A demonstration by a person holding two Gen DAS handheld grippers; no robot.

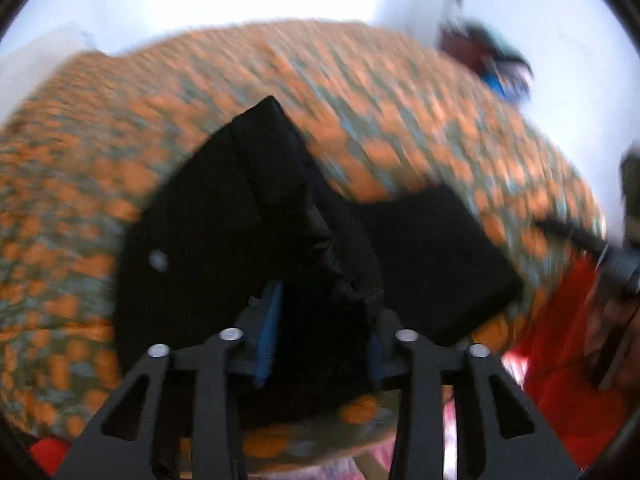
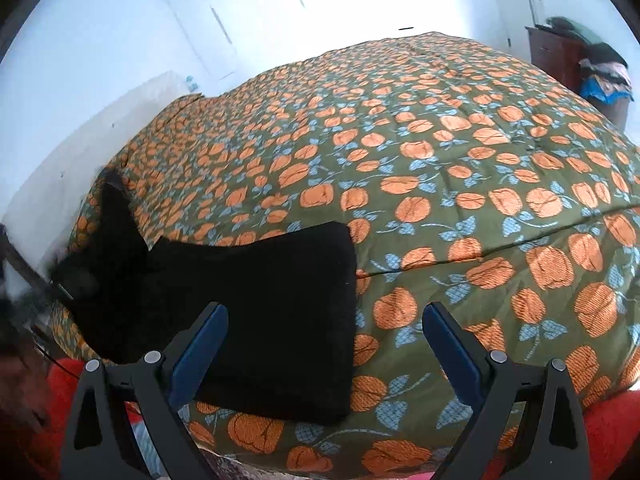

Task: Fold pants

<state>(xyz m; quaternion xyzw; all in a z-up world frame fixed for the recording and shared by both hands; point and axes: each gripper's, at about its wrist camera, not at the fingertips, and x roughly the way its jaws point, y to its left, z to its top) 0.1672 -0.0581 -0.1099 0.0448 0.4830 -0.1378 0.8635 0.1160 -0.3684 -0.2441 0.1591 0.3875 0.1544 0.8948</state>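
Note:
Black pants [image 2: 260, 300] lie partly folded near the front left of a bed with an orange-and-green patterned cover [image 2: 480, 160]. In the blurred left wrist view, my left gripper [image 1: 324, 332] is shut on a bunched fold of the pants [image 1: 192, 240], and black cloth fills the gap between its blue pads [image 1: 270, 320]. The held part stands lifted above the flat part [image 1: 432, 260]. In the right wrist view that lifted part rises at the far left [image 2: 116, 220]. My right gripper [image 2: 326, 316] hangs open over the right edge of the pants, with nothing between its fingers.
The bed cover [image 1: 360, 100] stretches wide behind and to the right of the pants. A dark wooden dresser [image 2: 552, 52] with a heap of clothes [image 2: 608, 76] stands at the back right. A person's red garment [image 1: 560, 340] borders the bed's near edge. White walls lie behind.

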